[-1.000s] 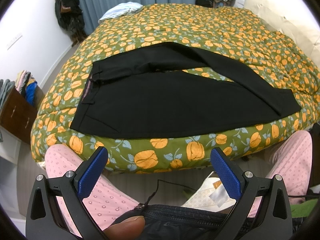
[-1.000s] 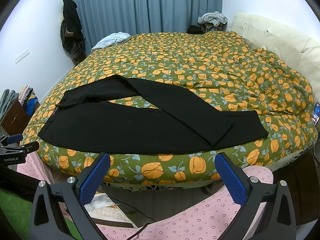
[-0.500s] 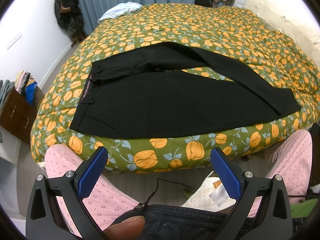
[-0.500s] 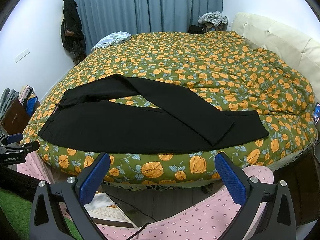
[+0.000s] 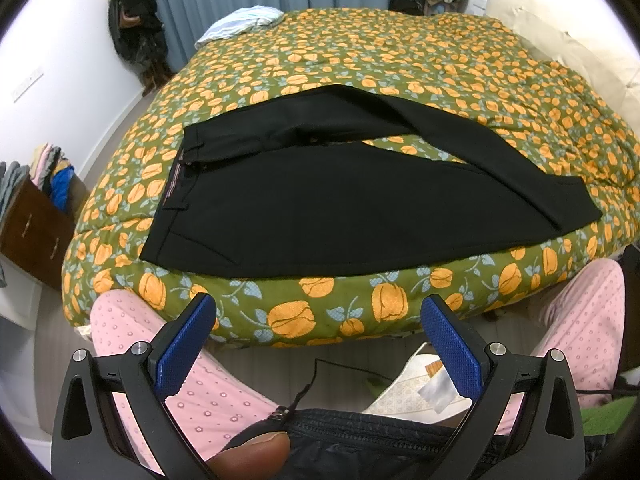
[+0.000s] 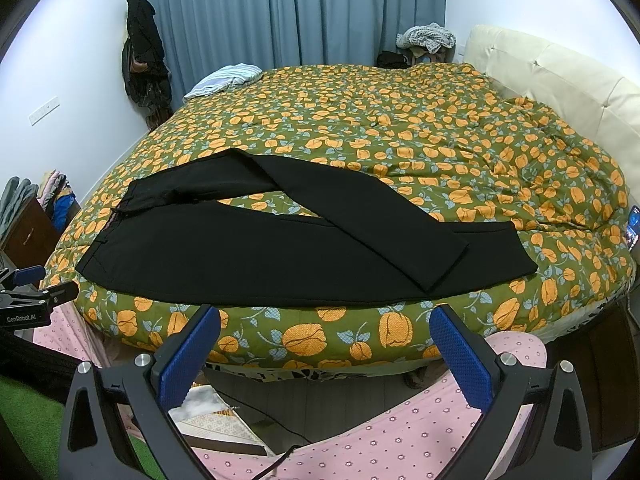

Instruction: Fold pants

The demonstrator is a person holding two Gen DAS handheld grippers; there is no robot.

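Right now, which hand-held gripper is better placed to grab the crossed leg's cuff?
Right hand-held gripper, probably: the cuff lies just beyond it. For the left hand-held gripper the cuff sits far right. Both are open.

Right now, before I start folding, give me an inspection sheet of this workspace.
Surface: bed quilt, green with orange flowers, rumpled toward the headboard.
Job's things: black pants spread near the front edge, one leg crossed diagonally over the other.
Clutter: striped cloth at the far corner.
Grippers: left gripper and right gripper both short of the bed, jaws open, empty.
Cables: thin black cable on the floor.
Surroundings: blue curtain, cream headboard.
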